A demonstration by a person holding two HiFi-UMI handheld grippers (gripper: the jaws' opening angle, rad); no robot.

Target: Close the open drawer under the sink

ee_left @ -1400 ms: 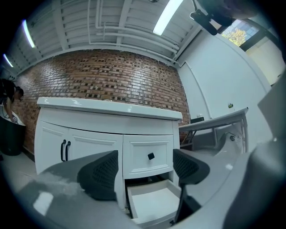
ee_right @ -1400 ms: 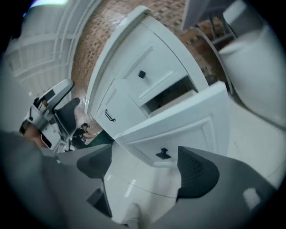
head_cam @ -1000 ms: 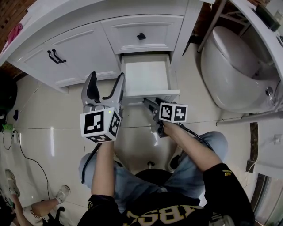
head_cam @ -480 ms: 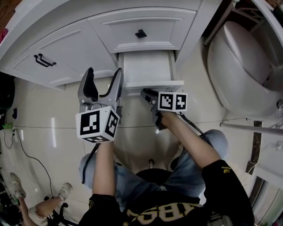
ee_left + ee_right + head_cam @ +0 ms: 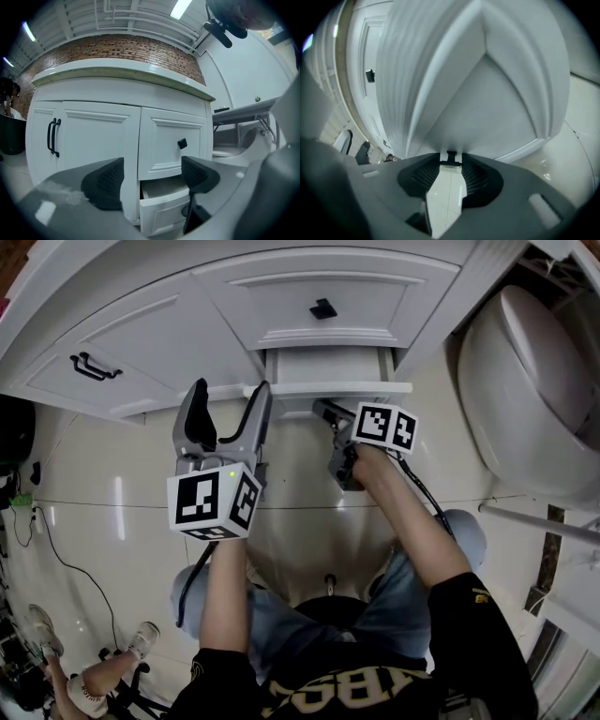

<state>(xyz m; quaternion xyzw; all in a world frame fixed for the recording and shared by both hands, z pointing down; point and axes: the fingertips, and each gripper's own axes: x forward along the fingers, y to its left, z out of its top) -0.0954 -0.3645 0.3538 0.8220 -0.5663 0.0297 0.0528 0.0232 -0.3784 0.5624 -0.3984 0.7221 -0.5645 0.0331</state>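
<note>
The bottom drawer (image 5: 330,369) of the white vanity stands partly open, its front panel (image 5: 337,388) sticking out over the floor. In the left gripper view the same drawer (image 5: 161,208) shows low down, a narrow gap above it. My right gripper (image 5: 323,410) is at the drawer front, shut on the small black drawer knob (image 5: 451,157), which sits between its tips. My left gripper (image 5: 228,405) hovers open just left of the drawer, level with the cabinet's lower edge, with nothing between its fingers (image 5: 105,180).
Above the open drawer is a shut drawer with a black knob (image 5: 323,307). Cabinet doors with black bar handles (image 5: 91,367) lie to the left. A white toilet (image 5: 525,381) stands at the right. A black cable (image 5: 42,549) and someone's shoe (image 5: 141,641) are on the tiled floor.
The drawer has slid well into the cabinet. Both grippers moved toward the vanity, the right one at the drawer front.
</note>
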